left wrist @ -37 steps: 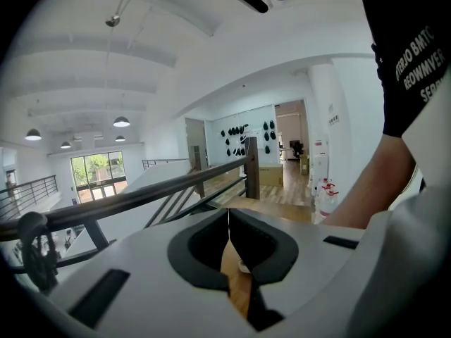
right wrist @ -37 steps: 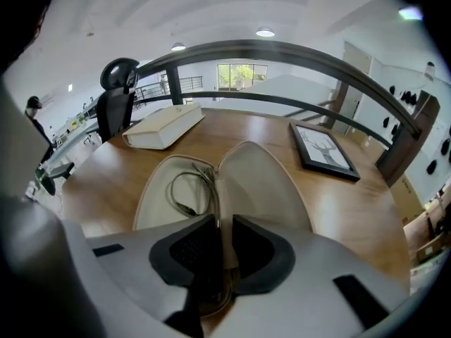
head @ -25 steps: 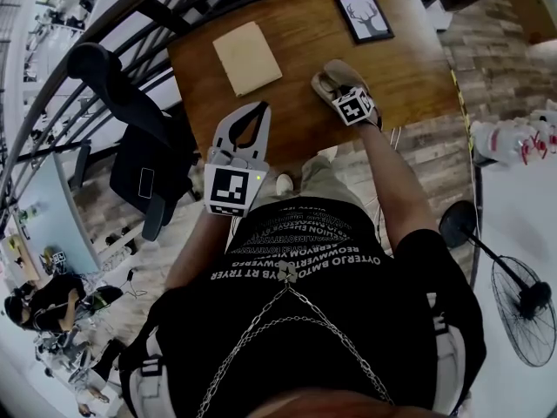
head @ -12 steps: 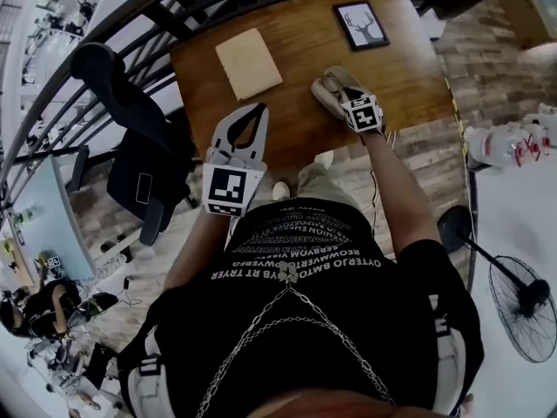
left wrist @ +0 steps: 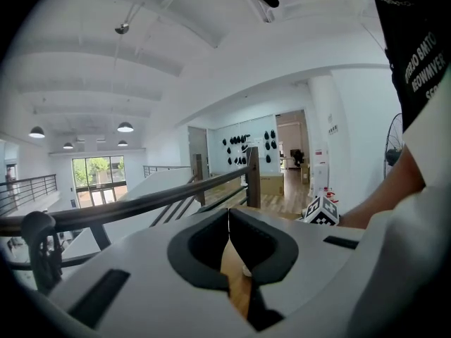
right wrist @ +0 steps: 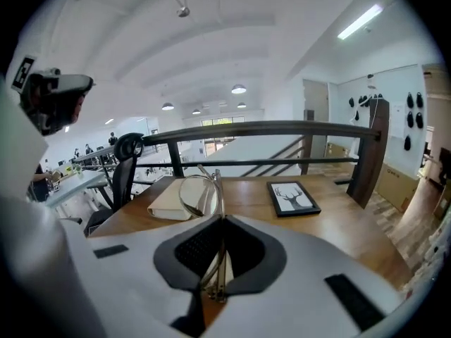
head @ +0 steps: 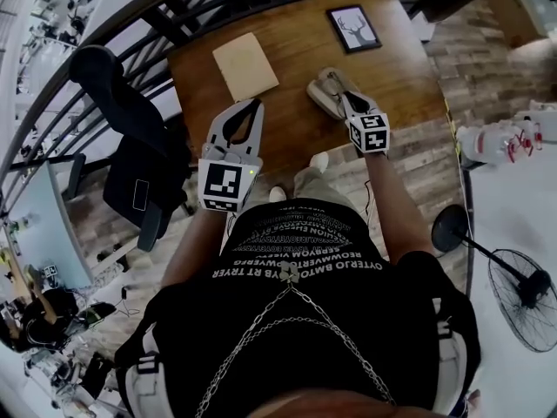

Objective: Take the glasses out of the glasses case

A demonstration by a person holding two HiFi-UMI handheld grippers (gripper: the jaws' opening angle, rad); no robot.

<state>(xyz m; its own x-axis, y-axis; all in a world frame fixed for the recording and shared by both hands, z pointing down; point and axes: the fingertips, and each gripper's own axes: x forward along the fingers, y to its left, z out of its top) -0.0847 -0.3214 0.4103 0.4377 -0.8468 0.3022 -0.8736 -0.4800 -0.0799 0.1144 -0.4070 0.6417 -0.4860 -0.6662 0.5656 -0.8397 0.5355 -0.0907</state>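
Observation:
My right gripper (right wrist: pixel 223 220) is shut on the glasses (right wrist: pixel 197 196). Their folded thin metal temples are pinched between the pads, and a round lens sticks out past the tips. In the head view this gripper (head: pixel 341 96) hangs over the open beige glasses case (head: pixel 320 94) on the wooden table (head: pixel 296 50); the glasses are too small to make out there. The right gripper view does not show the case. My left gripper (head: pixel 256 104) hovers over the table's near edge, left of the case, its jaws (left wrist: pixel 228 213) shut with nothing between them.
A beige notebook (head: pixel 244 64) lies at the table's far left and a framed deer picture (head: pixel 353 28) at the far right. A dark railing (right wrist: pixel 268 129) runs behind the table. A black office chair (head: pixel 130 138) stands at left, a floor fan (head: pixel 522 299) at right.
My right gripper has lifted up off the case with the glasses in its jaws and tilted more level. The left gripper has edged slightly upward.

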